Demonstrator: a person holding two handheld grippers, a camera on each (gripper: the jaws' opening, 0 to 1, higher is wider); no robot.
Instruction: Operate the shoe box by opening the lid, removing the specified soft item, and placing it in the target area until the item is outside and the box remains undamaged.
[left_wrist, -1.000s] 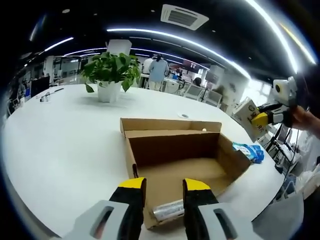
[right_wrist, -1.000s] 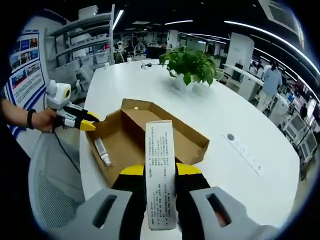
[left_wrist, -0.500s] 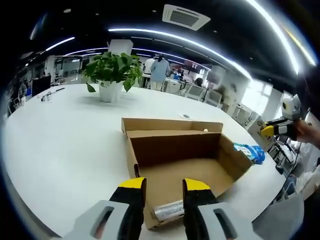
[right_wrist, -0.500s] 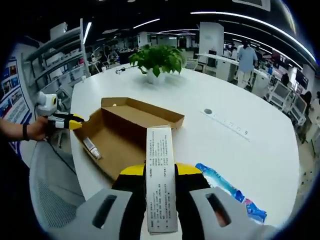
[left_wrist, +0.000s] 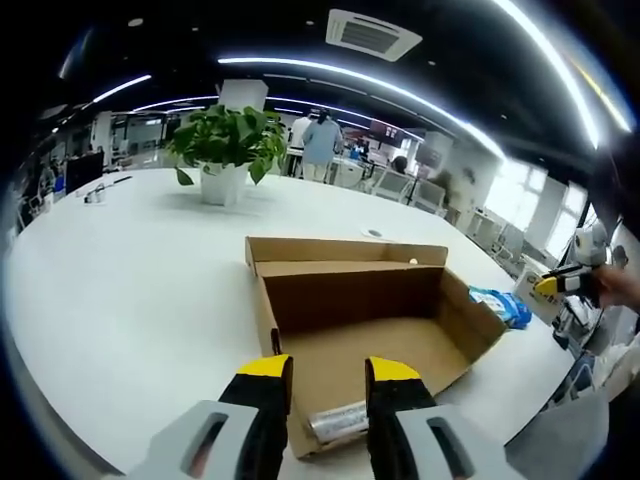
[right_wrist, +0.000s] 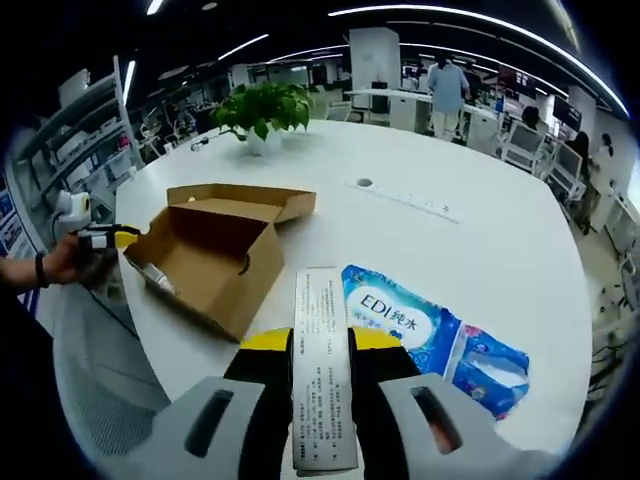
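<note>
The white round table (right_wrist: 470, 250) carries everything, and a potted plant (right_wrist: 262, 112) stands at its far side. The open shoe box (left_wrist: 360, 320) lies near my left edge of the table, its lid folded back flat on the far side and its cardboard walls uncreased as far as I can see. To the right of the box, apart from it, lies the blue wipes pack (right_wrist: 430, 335), the soft item, already outside on bare tabletop; in the left gripper view it shows just past the box's right wall. My right gripper (right_wrist: 320, 345) pinches a slim white printed carton (right_wrist: 322, 380) upright between its jaws, just above the near end of the wipes pack. My left gripper (left_wrist: 328, 372) hovers at the near wall of the box with its jaws spread and nothing between them; a small silver tube (left_wrist: 338, 420) lies on the box floor just beyond them. I judge the step in hand to be setting the carton down in the target area: I should lower it onto clear table beside the wipes pack, not on top of it, let it touch before I release, and keep my left jaws off the cardboard wall so that it is not bent.
</note>
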